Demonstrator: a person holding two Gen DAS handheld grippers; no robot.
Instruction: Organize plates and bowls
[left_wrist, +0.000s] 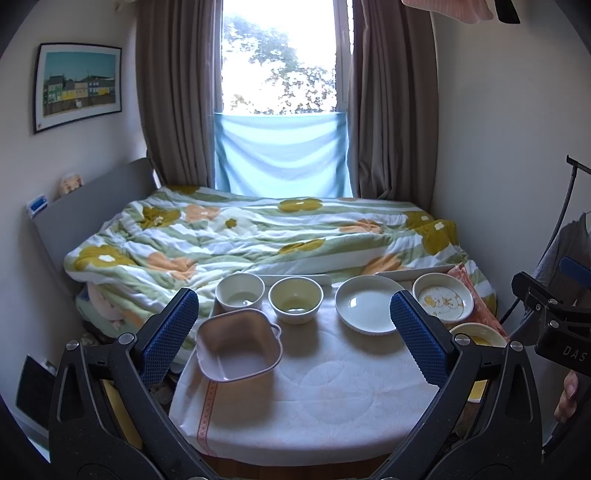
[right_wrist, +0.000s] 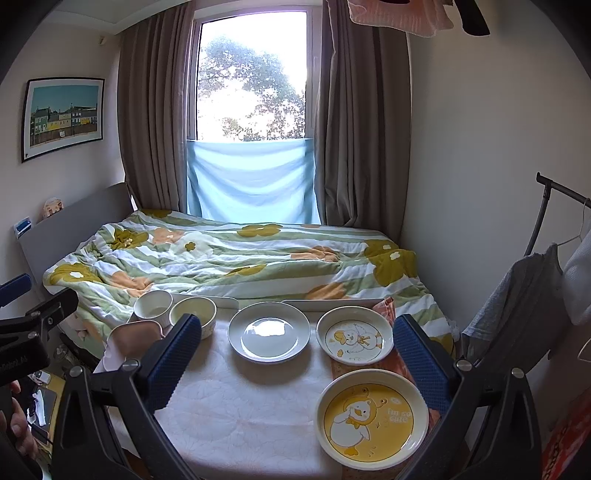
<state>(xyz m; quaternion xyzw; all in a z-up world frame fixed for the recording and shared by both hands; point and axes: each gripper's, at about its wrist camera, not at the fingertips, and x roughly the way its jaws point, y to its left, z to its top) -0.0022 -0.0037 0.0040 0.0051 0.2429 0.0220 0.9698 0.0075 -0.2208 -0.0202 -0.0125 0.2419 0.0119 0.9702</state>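
Observation:
On the white-clothed table (left_wrist: 314, 387) stand a pink square bowl (left_wrist: 238, 345), a white bowl (left_wrist: 240, 291), a cream bowl (left_wrist: 295, 300), a plain white plate (left_wrist: 369, 304), a white duck plate (left_wrist: 443, 297) and a yellow duck plate (right_wrist: 371, 417). My left gripper (left_wrist: 293, 332) is open and empty, held above the table's near side, the pink bowl by its left finger. My right gripper (right_wrist: 293, 363) is open and empty, above the plain plate (right_wrist: 269, 331), the white duck plate (right_wrist: 354, 339) and the yellow plate. The bowls sit at the left in the right wrist view (right_wrist: 192, 314).
A bed with a flowered quilt (left_wrist: 258, 232) lies right behind the table. Two flat light trays (left_wrist: 413, 273) lean at the table's far edge. A clothes rack with hanging garments (right_wrist: 535, 295) stands at the right. Window and curtains are at the back.

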